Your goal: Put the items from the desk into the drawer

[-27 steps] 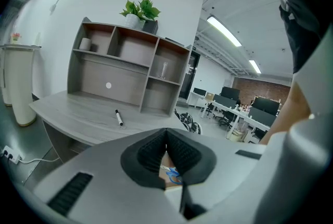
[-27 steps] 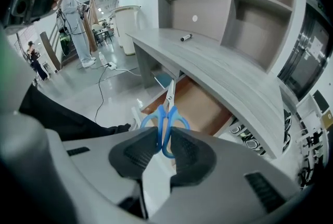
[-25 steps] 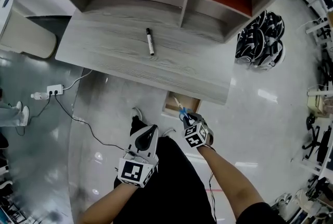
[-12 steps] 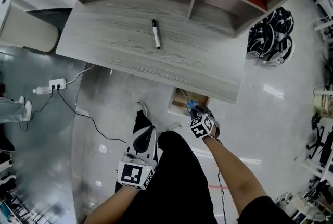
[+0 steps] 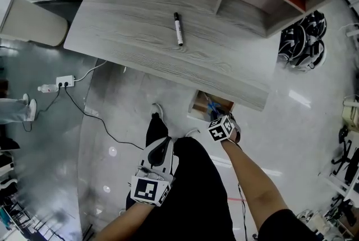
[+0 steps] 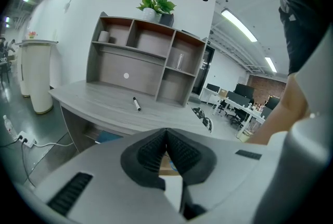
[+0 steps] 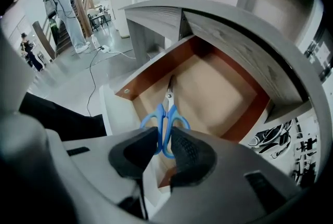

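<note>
The right gripper point(image 7: 165, 149) is pinching blue-handled steel scissors point(image 7: 166, 113) by the handles, blades pointing into the open brown-floored wooden drawer point(image 7: 210, 87), probably for dropping; the left gripper point(image 6: 166, 151) is idling nearby, closed, empty.

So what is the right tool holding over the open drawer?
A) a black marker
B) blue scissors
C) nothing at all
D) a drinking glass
B: in the right gripper view the right tool is shut on the blue handles of the scissors, blades pointing into the drawer, while the marker lies on the desk.
</note>
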Tool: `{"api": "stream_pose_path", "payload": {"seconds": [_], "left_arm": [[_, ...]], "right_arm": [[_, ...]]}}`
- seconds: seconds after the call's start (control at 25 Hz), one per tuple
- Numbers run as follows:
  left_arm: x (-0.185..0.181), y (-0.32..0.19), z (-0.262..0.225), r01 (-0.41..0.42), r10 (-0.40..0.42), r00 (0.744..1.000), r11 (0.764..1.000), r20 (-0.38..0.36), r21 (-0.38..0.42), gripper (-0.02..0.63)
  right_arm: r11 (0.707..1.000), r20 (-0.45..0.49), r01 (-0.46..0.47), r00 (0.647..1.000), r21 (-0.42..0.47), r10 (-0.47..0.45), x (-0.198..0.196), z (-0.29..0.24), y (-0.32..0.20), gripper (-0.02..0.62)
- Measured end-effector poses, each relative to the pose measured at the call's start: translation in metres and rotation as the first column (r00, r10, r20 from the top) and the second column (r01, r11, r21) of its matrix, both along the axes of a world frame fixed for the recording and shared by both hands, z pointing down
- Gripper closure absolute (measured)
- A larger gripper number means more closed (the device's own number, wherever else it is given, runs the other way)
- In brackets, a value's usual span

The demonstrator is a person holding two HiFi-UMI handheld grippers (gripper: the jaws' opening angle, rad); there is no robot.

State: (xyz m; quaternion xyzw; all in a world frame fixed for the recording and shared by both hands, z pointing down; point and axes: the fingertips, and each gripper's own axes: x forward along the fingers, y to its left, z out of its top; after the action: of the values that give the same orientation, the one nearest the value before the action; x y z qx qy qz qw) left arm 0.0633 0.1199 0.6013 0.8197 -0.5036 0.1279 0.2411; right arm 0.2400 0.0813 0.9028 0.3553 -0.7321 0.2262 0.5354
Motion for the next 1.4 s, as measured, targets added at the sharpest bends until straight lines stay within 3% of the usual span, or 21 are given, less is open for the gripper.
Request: {"api": "stream_pose_path", "payload": {"seconds": [0.36,0.8,1.2,1.4], "left_arm": [[0.013,-0.012,0.009,-0.018,0.017,1.0,1.0,-0.014,-0.006,0.594],[0.033,-0.022,0.02,-0.058,0.058,0.998,0.998,-0.03,-0.015,0.594],[0.019,-0.021,0.011,-0.004,0.004,1.0,1.0,-0.029,-0.007,0.594],[0.008,-0.019,0.017,-0.022,0.021,0.999,1.0,0.033,0.018,0.594]], "right_arm": [[1.0,-0.041,-0.022,0.999,-0.018,0.021,0.003,0.017,-0.002,0.504],[1.0,-0.085,0.028,0.996,-0.013,-0.029,0.0,0.028,-0.005,0.503],[0.999,-0.133,0.007,0.991,0.033,-0.003,0.004,0.031,-0.008,0.502],[0.999,-0.117,0.027,0.993,0.04,-0.022,0.003,0.029,-0.005,0.502]]}}
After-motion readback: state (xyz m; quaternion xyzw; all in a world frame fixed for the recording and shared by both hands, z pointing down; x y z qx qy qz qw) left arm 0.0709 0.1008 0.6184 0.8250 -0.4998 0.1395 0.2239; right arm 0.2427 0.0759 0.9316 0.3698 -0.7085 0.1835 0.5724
